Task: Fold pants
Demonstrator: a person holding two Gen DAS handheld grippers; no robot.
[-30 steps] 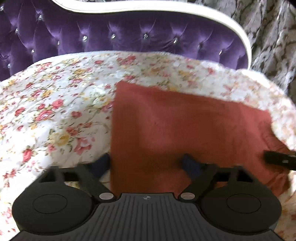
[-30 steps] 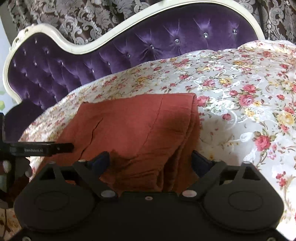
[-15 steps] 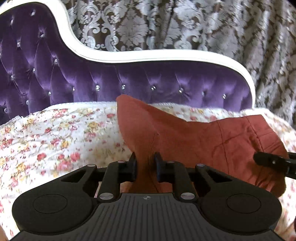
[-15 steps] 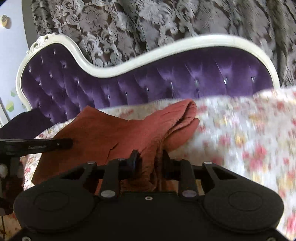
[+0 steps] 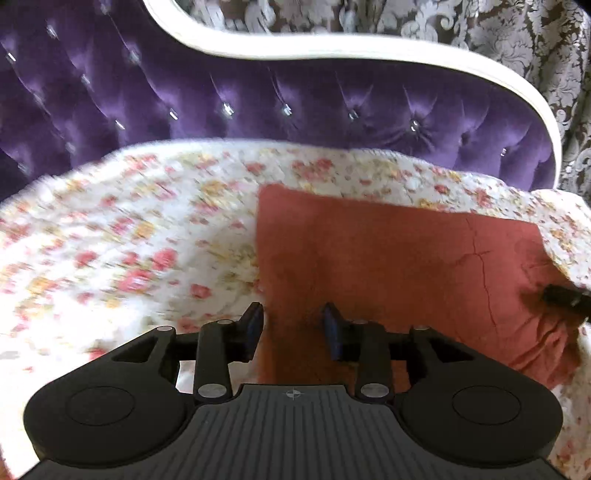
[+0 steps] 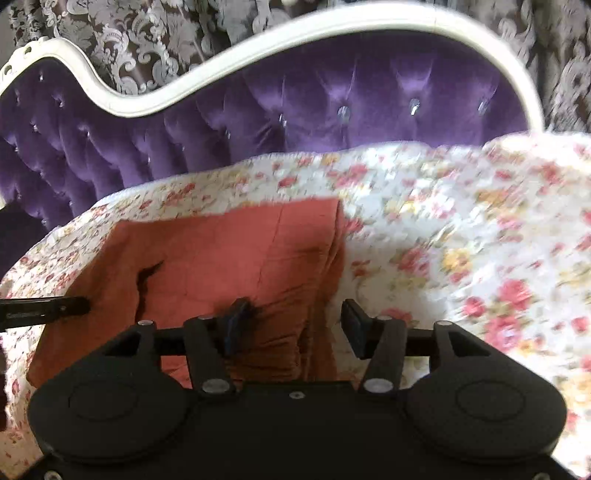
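The rust-red pants (image 5: 399, 258) lie folded flat on the floral bedspread (image 5: 122, 236); they also show in the right wrist view (image 6: 229, 254). My left gripper (image 5: 293, 328) is open over the near left corner of the pants, its jaws apart on either side of the cloth edge. My right gripper (image 6: 295, 325) is open over the near right edge, where the layered fold shows. The other gripper's tip shows at each view's edge (image 5: 565, 295) (image 6: 44, 310).
A purple tufted headboard (image 5: 295, 107) with a white frame (image 6: 295, 33) stands behind the bed. Patterned curtains (image 5: 517, 33) hang behind it. The bedspread stretches wide to the left (image 5: 92, 258) and to the right (image 6: 480, 240) of the pants.
Half a second ago both grippers were shut on the pants and held them lifted. Now both have opened and the pants lie flat on the bedspread.
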